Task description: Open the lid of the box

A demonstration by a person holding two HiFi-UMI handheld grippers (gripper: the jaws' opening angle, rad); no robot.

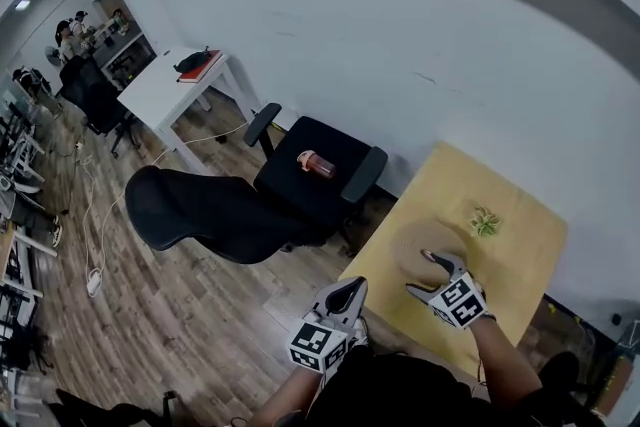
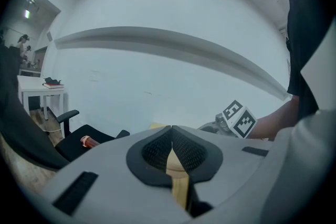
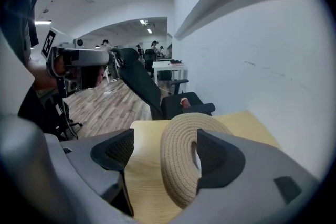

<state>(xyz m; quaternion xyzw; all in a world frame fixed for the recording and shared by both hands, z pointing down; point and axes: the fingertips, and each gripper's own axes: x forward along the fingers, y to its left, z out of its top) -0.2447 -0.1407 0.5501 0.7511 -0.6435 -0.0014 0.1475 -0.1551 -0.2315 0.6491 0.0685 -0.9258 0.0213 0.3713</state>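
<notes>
From the head view, the round woven box [image 1: 420,237] sits on the yellow table [image 1: 520,265] near its edge on the chair's side, with a small green sprig [image 1: 486,221] beyond it. The right gripper [image 1: 418,273] reaches over the box's near rim, and the left gripper [image 1: 350,290] hangs off the table's edge. Beside the table is a black office chair [image 1: 300,190] with an orange bottle [image 1: 316,163] on its seat.

In the left gripper view, the left gripper [image 2: 171,131] has its pads pressed together at the tips with nothing between them. Only a strip of the table [image 2: 178,186] shows through the gap lower down.

In the right gripper view, the right gripper [image 3: 165,136] is spread wide. The box's woven lid [image 3: 178,165] stands between the jaws, up against the right-hand pad [image 3: 212,152], while the left-hand pad [image 3: 118,149] is clear of it. I cannot tell whether the lid has lifted off
</notes>
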